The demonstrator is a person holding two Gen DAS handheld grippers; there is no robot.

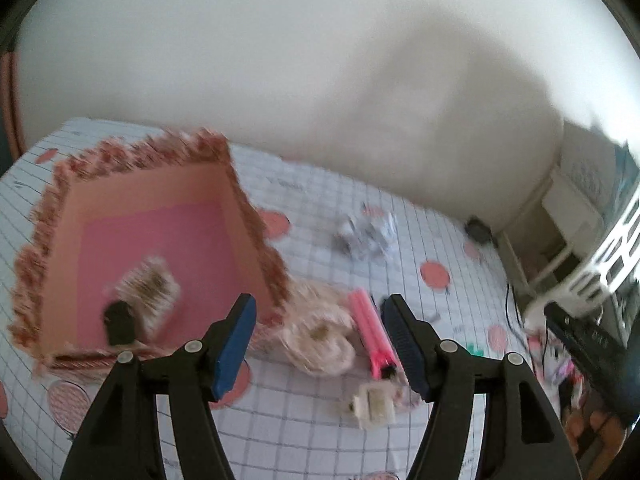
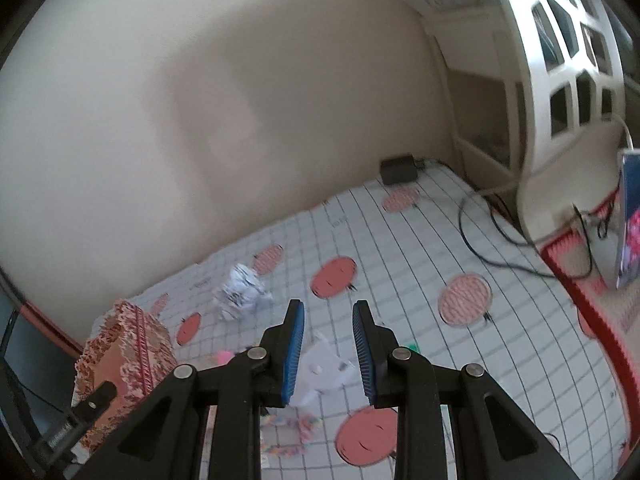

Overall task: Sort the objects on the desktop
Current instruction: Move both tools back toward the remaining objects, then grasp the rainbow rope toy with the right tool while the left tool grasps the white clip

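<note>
The right gripper pinches a white paper scrap — lifted, probably for the pink box — while the left gripper hangs empty with jaws parted over the pink pen, crumpled paper lying beyond.

Lying at two o'clock against the cream wall: black adapter, cable trailing; white lattice shelf standing at one o'clock.

pink box, pink tube beside it
</note>
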